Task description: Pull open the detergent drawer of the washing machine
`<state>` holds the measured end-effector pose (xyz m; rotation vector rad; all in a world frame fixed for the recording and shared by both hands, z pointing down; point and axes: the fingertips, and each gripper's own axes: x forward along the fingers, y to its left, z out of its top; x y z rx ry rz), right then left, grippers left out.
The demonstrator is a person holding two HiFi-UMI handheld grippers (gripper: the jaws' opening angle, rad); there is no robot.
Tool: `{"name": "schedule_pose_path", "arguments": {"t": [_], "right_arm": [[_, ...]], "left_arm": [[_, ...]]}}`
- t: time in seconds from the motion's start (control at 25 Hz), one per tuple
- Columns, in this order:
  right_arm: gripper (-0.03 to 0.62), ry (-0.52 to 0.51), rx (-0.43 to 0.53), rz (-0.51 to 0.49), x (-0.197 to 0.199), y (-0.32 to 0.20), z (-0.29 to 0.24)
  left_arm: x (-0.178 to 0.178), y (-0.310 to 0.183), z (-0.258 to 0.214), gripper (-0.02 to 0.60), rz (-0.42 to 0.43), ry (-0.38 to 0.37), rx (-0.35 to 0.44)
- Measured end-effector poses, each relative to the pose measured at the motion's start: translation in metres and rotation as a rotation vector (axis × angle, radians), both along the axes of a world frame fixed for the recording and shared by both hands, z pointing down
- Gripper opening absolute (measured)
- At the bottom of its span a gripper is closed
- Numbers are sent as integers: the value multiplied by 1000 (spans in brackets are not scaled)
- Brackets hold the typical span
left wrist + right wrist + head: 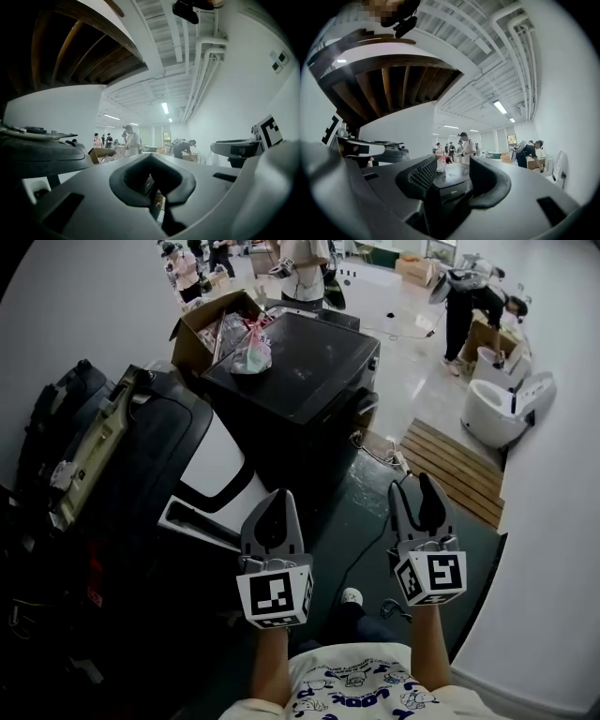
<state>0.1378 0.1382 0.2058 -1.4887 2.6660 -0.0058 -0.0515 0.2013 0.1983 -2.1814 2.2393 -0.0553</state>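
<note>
The black washing machine (300,367) stands a few steps ahead of me, with a pinkish plastic bag (251,351) on its lid. Between the right jaws its front panel (452,187) shows, too far off for me to pick out the detergent drawer. Both grippers point level toward it, well short of it. My left gripper (279,495) has its jaw tips together with nothing in them, and its dark pads (129,180) meet at the tip. My right gripper (417,486) is open and empty, with a wide gap between its pads (487,185).
An open cardboard box (202,329) sits at the machine's far left. A black-and-white appliance (159,456) crowds the left side. A wooden pallet (459,470) and a white tub (502,409) lie to the right. A cable (361,554) runs across the dark floor. People (305,268) work at the far end.
</note>
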Motion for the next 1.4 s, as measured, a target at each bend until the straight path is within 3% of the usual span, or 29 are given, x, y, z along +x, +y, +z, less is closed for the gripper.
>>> {"name": "schedule_pose_path", "arguments": {"t": [0.32, 0.8, 1.4], "right_arm": [[212, -11, -20, -59, 15, -90, 9], [212, -51, -98, -117, -5, -153, 37], [212, -126, -212, -115, -72, -272, 78]], "left_arm": [[16, -73, 7, 14, -69, -4, -21], [3, -126, 29, 14, -115, 3, -85], [-55, -269, 57, 14, -30, 10, -125]]}}
